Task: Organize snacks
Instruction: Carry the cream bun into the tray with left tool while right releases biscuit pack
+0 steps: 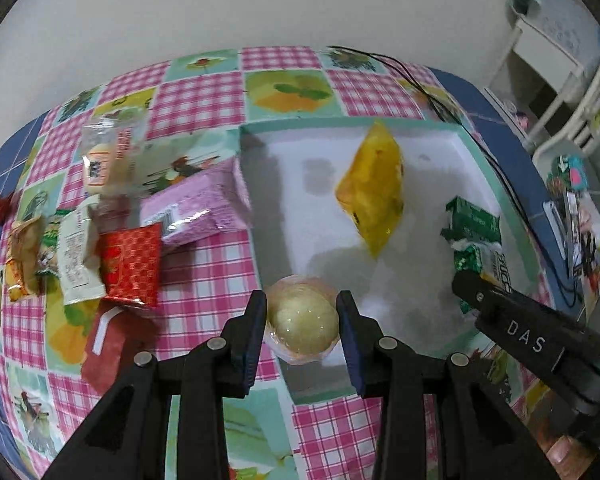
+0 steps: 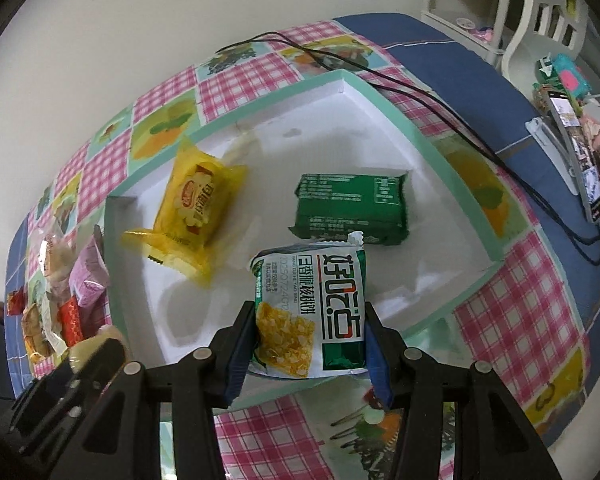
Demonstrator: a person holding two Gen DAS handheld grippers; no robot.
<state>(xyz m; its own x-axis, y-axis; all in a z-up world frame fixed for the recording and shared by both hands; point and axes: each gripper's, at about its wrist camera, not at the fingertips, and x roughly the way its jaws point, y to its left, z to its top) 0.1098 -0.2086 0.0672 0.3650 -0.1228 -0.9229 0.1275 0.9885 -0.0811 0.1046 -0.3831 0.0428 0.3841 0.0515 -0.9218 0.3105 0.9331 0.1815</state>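
- The left gripper (image 1: 302, 320) is clenched on a round pale bun (image 1: 303, 322) in clear wrap, its 2 blue-padded fingers (image 1: 256, 320) pressing on either side of it.
- The bun hangs over the near left corner of the tray (image 1: 516, 216), a shallow white box with a mint-green rim.
- The right gripper (image 2: 310, 320) grasps a green-and-white packet (image 2: 312, 312) printed with yellow flakes, upright between its jaws, over the near edge of the tray (image 2: 420, 136).
- In the left wrist view the right gripper (image 1: 480, 292) enters from the right, above the tray's right side.
- 2 snacks already lie in the tray: a yellow packet (image 2: 192, 208) toward its left and a dark green packet (image 2: 352, 208) toward its right, well apart from each other.
- To the left of the tray, on the checked tablecloth (image 1: 204, 276), sits a heap of loose snacks: a pink packet (image 1: 196, 208) touching the tray's left wall, a red packet (image 1: 132, 264) just below it, a white packet (image 1: 78, 256) beside the red, and a clear-wrapped bun (image 1: 104, 164) farther back.
- More small wrappers lie at the far left edge of the heap, too blurred to name.
- 2 black cables (image 2: 380, 76) run across the cloth behind the tray toward a phone (image 2: 580, 152) at the right.
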